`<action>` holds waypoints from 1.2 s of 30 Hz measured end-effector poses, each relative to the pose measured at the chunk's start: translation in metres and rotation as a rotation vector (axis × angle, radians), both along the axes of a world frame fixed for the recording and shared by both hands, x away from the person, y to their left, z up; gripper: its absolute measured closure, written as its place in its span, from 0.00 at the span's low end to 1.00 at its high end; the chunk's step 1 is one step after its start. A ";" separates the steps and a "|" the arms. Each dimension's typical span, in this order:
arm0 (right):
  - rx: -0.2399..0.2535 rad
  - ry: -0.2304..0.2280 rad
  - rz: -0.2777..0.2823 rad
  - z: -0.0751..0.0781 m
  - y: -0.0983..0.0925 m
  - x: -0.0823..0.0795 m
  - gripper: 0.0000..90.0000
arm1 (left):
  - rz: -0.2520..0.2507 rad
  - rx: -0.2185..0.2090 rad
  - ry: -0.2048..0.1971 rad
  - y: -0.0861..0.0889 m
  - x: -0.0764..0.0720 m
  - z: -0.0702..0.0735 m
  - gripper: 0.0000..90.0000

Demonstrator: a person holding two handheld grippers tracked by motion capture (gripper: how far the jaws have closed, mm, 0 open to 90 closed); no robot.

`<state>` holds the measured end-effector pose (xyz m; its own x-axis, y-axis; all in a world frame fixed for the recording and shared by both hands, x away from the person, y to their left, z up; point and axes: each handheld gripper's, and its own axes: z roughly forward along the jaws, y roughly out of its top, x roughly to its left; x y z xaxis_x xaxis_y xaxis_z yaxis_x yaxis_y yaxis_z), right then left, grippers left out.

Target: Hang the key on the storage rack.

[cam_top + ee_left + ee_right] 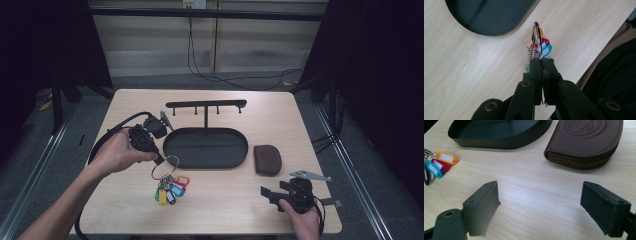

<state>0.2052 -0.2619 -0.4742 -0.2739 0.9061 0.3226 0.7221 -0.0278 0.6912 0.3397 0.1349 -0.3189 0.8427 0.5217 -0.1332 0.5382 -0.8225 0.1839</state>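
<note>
Desk [225, 200]: pale wood-grain laminate, smooth, slight sheen. Key ring [537, 37] pinched in the left claw [541, 65]: polished metal, glossy, with a small twisted wire bit beside it. Tags [172, 190] hanging under that claw: coloured plastic, shiny, with paper-looking label windows. Tray [205, 147] just beyond the left claw: black, matt, looks like painted metal. Pouch [586, 140] ahead of the right claw [540, 202]: dark brown leather, embossed, soft sheen, brassy metal zip. Claw pads: matt black, slightly rough.
</note>
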 end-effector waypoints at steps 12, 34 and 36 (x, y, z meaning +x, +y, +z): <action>0.012 0.004 0.002 0.000 0.000 0.000 0.17 | 0.011 -0.006 -0.040 0.000 0.006 0.031 0.98; 0.019 0.003 0.005 0.000 -0.001 0.000 0.17 | 0.059 0.001 -0.041 0.000 0.026 0.053 0.98; 0.019 0.004 0.006 0.000 -0.001 0.000 0.17 | 0.065 -0.012 -0.037 0.000 0.029 0.054 0.98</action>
